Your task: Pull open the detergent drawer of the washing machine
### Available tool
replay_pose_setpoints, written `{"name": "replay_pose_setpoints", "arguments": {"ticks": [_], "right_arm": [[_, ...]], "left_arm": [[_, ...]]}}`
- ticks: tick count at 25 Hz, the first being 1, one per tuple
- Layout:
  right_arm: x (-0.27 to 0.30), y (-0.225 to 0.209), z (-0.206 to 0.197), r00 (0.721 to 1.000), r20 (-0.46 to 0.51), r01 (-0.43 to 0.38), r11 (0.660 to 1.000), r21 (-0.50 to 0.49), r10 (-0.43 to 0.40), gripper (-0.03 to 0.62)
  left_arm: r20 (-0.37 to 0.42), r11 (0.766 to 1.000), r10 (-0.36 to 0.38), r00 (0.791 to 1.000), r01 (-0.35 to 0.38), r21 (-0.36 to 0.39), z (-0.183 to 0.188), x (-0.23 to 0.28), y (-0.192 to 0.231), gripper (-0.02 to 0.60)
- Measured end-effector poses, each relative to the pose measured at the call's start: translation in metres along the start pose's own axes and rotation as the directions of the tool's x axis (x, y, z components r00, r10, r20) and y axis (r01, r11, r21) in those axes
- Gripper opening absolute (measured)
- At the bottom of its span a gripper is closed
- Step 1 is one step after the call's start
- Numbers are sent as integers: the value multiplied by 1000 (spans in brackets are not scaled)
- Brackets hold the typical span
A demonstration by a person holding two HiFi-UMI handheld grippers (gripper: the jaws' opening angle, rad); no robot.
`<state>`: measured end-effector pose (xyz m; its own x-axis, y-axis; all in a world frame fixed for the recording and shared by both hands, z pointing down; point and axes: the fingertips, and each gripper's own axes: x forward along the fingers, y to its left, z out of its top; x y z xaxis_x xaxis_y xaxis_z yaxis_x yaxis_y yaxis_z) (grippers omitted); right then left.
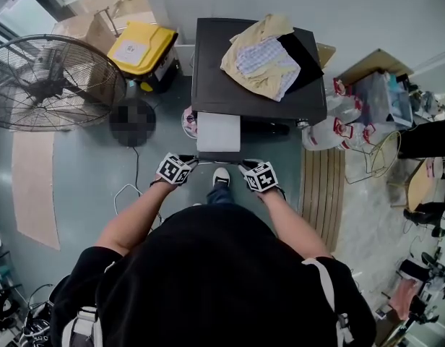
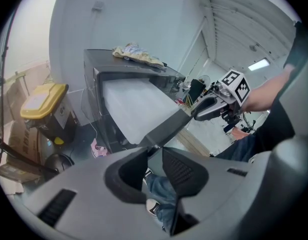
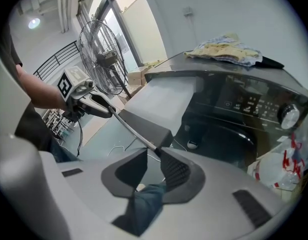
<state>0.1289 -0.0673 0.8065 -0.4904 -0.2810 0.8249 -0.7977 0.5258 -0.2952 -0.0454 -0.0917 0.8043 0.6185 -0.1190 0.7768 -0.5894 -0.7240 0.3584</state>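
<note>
The left gripper (image 2: 155, 150) had its fingers close together, pinching the left end of the detergent drawer (image 1: 219, 132). The right gripper (image 3: 154, 153) had its fingers a little apart around the end of a thin bar (image 3: 132, 128), and the hold looked loose. The drawer stuck out of the washing machine (image 1: 222, 63) toward the person. One gripper was at each front corner, both just as near.
</note>
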Motion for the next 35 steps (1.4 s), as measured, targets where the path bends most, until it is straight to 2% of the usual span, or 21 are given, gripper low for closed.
{"name": "replay_pose_setpoints", "arguments": {"ticks": [6,9,18,28,35], "right_arm": [[1,2,-6,1000,18,-12,999,41,11,93],[-2,1,-10,1000,15,-4,999,43,3,115],[-16,1,-12,999,46,7,998,60,-10,124],[-43,19,-1,993,112,22,997,73,-31,124],[-64,26,7,985,156,61,995,77,-72,124]], "left_arm": [[-11,1000,15,1000,-15,-15,-8,-2,3,94],[-15,999,25,1000,-26,-22,-13,-5,5,94],[-5,999,40,999,-40,-37,-24,-21,8,94],[36,998,51,998,-49,-51,-32,-47,6,94],[101,997,54,993,-49,-54,-25,-72,6,94]]}}
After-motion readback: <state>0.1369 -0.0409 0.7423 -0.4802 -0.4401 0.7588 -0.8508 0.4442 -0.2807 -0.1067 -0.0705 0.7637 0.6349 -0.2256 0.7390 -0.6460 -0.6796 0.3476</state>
